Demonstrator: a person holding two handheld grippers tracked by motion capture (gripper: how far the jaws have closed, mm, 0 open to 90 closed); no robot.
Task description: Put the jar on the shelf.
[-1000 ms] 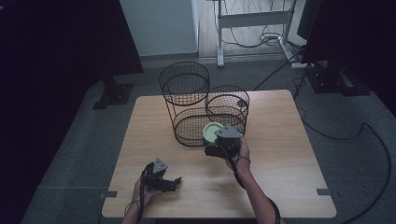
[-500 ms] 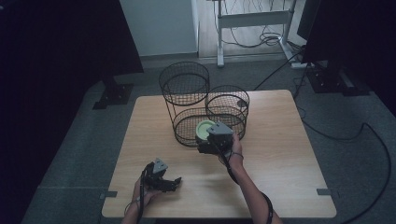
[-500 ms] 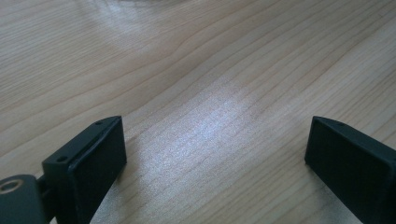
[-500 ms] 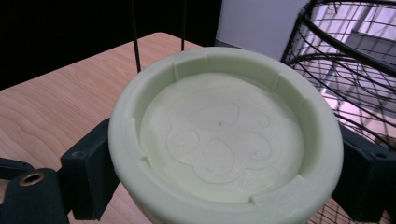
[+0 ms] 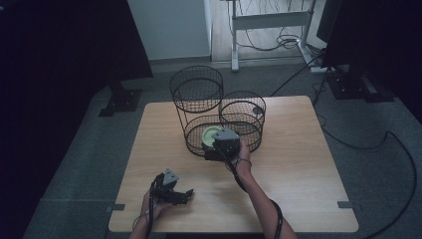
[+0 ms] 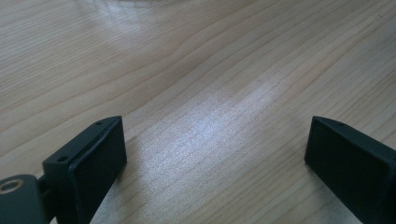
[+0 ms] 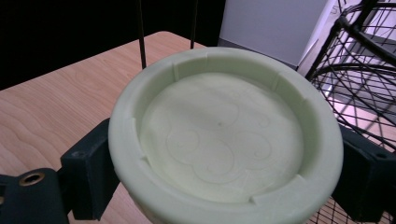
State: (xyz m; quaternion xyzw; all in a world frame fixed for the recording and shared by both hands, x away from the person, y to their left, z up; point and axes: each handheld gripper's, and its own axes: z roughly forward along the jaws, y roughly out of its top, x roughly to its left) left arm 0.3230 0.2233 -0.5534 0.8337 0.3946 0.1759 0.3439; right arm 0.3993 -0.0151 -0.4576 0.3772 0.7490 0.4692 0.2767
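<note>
Left gripper [image 5: 185,194]: low in the high view, left of centre, held in the person's left hand [image 5: 155,203] w/ forearm coming in from the bottom edge. Jaws wide apart, nothing btwn them; in the left gripper view they stand at the lower left and lower right corners [image 6: 215,154]. Grey plate on top.

Right gripper [image 5: 213,144]: mid-frame in the high view, right arm stretched up from the bottom edge, slanting left, hand [image 5: 242,149] wrapped round the body. Jaws closed against a round pale green lid [image 7: 224,135], one each side at lower left and lower right of the right gripper view. Cable trails back along the forearm.
</note>
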